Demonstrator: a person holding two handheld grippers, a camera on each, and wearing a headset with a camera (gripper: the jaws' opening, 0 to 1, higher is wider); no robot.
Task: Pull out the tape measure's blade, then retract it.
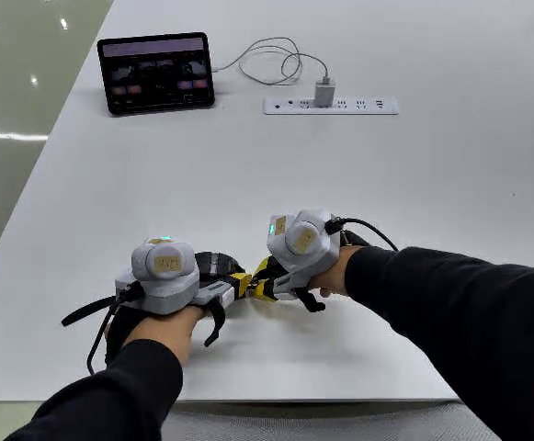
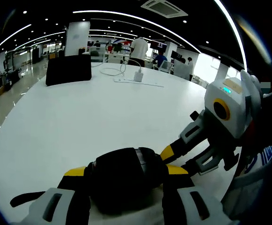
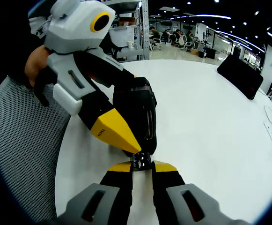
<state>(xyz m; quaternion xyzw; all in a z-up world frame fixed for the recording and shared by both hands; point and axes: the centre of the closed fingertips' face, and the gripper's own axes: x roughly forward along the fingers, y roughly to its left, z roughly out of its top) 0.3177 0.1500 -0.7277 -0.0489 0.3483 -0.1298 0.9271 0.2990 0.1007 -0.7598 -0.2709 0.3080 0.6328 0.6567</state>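
At the bottom of its view, the left gripper [image 2: 126, 171] hugs the tape measure [image 2: 126, 187] to keep it steady; the right gripper [image 3: 142, 167] pinches the blade tip [image 3: 141, 161], ready to pull

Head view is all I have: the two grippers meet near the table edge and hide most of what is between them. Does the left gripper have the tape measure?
Observer: Yes. In the left gripper view, the left gripper is clamped across the black tape measure, a jaw on each side.
Operator: And the right one?
Observer: The right gripper is shut on the blade tip, seen in its own view.
Operator: Blade out yet?
Observer: Barely; the tip sits close against the case.
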